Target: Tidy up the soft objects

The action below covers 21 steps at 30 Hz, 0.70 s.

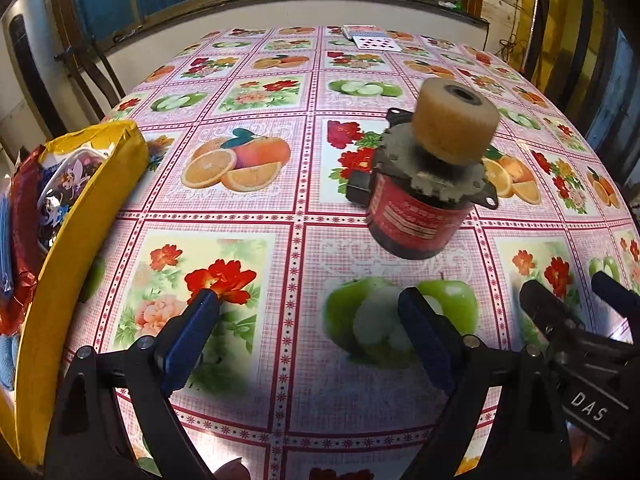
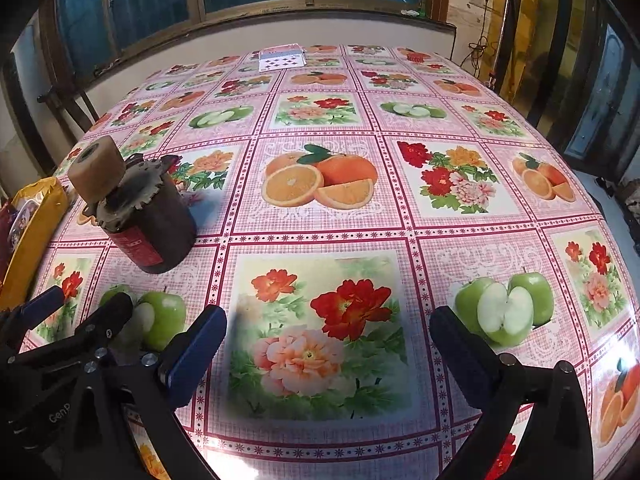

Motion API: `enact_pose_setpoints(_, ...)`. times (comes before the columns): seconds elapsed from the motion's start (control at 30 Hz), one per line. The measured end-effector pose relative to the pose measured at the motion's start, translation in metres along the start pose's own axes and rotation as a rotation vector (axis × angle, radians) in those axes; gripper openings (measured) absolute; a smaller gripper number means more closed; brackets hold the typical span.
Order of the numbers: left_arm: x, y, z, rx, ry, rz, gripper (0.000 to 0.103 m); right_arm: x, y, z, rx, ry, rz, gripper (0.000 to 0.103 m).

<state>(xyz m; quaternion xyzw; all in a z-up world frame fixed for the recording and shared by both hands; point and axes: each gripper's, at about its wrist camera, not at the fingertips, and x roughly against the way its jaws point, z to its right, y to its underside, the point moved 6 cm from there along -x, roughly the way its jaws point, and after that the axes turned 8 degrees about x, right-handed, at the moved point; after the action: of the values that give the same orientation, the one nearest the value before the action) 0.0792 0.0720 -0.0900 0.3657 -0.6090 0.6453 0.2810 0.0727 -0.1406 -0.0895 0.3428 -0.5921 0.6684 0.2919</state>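
**Both tongs empty, spread wide**

Left tongs (image 1: 308, 312) and right tongs (image 2: 328, 328) gape wide over the desk (image 2: 360, 224), gripping nothing. Small motor (image 1: 420, 200) with a tan sponge roller (image 1: 454, 122) stands ahead of left tongs. Yellow box (image 1: 60, 248) of soft packets at left edge.

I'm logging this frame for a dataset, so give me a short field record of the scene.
surface: table under a fruit-and-flower cloth
main object: dark motor with a red label, upright, tan roller on top
container: yellow box at the left edge, packets inside
far end: playing cards
left gripper: jaws open, holding nothing
right gripper: jaws open, holding nothing
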Motion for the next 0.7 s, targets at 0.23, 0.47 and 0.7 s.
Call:
enact_pose_setpoints(0.23, -0.006, 0.003, -0.012, 0.083, 0.016, -0.031, 0.103, -0.009, 0.001, 0.005, -0.030, 0.022, -0.049, 0.103)
enact_pose_setpoints(0.47, -0.006, 0.004, -0.013, 0.086, 0.001, -0.031, 0.103, -0.010, 0.002, 0.005, -0.030, 0.019, -0.049, 0.103)
enact_pose_setpoints(0.7, -0.006, 0.004, -0.014, 0.086, 0.001, -0.031, 0.103, -0.010, 0.001, 0.005, -0.031, 0.019, -0.049, 0.103)
